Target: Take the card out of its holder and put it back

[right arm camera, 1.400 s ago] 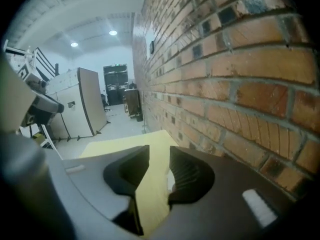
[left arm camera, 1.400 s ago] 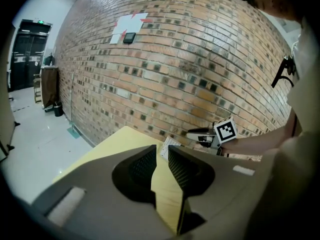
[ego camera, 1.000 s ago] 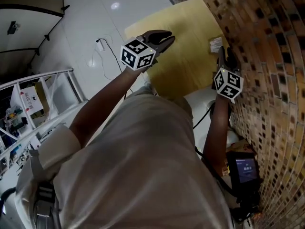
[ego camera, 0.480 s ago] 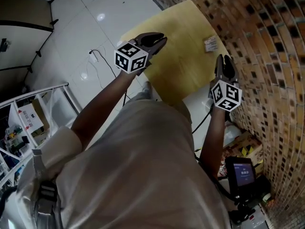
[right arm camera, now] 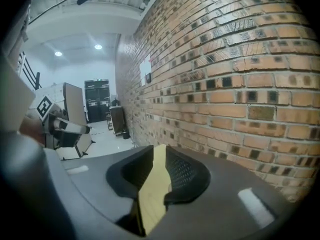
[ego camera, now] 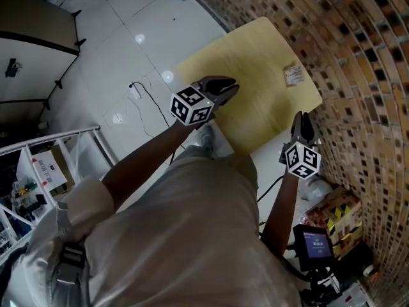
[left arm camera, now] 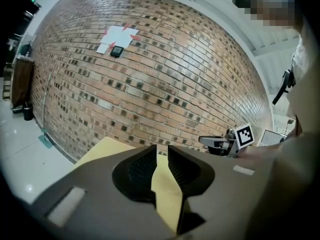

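**A:** Where's the card holder (ego camera: 294,74)?

**B:** On the worktop's (ego camera: 255,101) far corner, well apart from my left claw (ego camera: 232,86), which is released and empty. My right claw (ego camera: 303,117) has just been closing on nothing. The holder is probably light and slippery, so I'd pinch an edge.

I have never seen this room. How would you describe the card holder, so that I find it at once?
Find the brick wall on the right of the head view; a pale yellow table stands beside it. The card holder lies near the table edge that runs along the wall. It is a small whitish rectangle with reddish print, the only thing lying on that table.
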Demonstrator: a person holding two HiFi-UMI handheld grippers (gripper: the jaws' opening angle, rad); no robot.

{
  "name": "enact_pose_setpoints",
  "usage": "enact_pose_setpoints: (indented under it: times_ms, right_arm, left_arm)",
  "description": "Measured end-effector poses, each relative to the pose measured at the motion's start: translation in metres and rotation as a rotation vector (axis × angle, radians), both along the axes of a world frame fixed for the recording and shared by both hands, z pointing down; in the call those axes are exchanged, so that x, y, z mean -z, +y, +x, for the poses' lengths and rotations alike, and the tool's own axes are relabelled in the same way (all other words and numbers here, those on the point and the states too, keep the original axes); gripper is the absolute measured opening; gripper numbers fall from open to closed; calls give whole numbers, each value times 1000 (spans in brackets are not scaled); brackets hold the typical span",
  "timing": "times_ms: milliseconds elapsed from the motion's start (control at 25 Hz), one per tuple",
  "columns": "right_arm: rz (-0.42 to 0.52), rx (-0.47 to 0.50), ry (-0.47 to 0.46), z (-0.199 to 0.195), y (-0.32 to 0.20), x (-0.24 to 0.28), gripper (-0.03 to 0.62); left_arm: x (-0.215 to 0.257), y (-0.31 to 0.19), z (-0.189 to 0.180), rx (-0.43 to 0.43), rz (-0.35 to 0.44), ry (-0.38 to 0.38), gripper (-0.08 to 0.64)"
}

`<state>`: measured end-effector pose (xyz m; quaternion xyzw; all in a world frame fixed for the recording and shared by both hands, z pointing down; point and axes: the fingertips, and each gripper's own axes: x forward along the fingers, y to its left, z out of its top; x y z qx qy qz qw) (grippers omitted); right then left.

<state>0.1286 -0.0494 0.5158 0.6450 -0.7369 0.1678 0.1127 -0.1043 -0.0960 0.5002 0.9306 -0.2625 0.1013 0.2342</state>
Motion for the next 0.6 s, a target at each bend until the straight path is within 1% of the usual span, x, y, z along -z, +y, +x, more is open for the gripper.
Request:
enact_pose_setpoints:
  times_ms: [200, 320, 480, 600]
  right_arm:
    - [-25, -45, -29, -13, 26, -15, 70]
    - [-24, -64, -51, -18, 39, -21, 63]
    - [-12, -74, -65, -20, 49, -20, 58]
    - [20, -66, -76, -21, 50, -8, 58]
  left_arm:
    - [-12, 21, -14, -56, -13, 3, 91]
    - [-21, 31, -20, -78, -19, -16, 91]
    - [-21, 38, -25, -80, -4, -40, 91]
    - [-12, 44, -27, -73, 21, -52, 91]
